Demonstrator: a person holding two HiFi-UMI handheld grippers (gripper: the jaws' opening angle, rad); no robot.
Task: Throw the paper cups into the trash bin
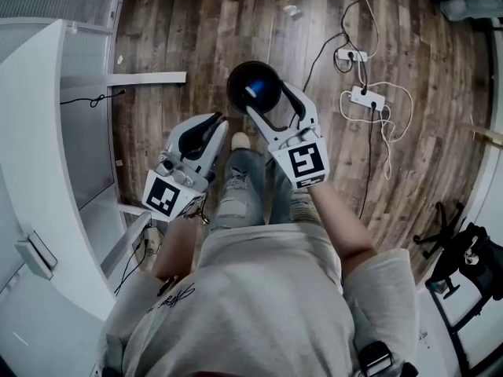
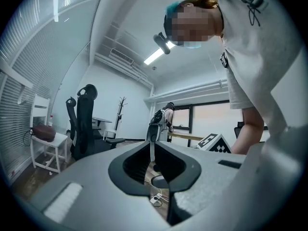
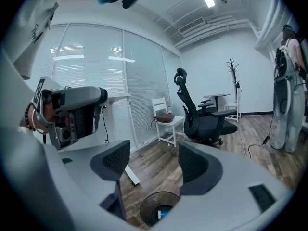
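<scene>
**Trash bin [image 1: 233, 93] under the wide right claw**

The right gripper [image 1: 269, 99] holds its jaws wide apart, and nothing stands between them. In the right gripper view [image 3: 153, 162] the dark round bin [image 3: 150, 199] shows on the floor below the gap. The bin stands on the wooden floor [image 1: 196, 30], at 12 o'clock from the person's shoe [image 1: 240, 140]. Inside it lies a blue and white thing [image 1: 251, 91]; I cannot tell if this is a paper cup. The left gripper [image 1: 216, 122] is at 8 o'clock from the bin, jaws pressed together and empty. A white power strip [image 1: 367, 98] lies at 3 o'clock from the bin, and a white desk [image 1: 35, 148] at 9 o'clock.
</scene>
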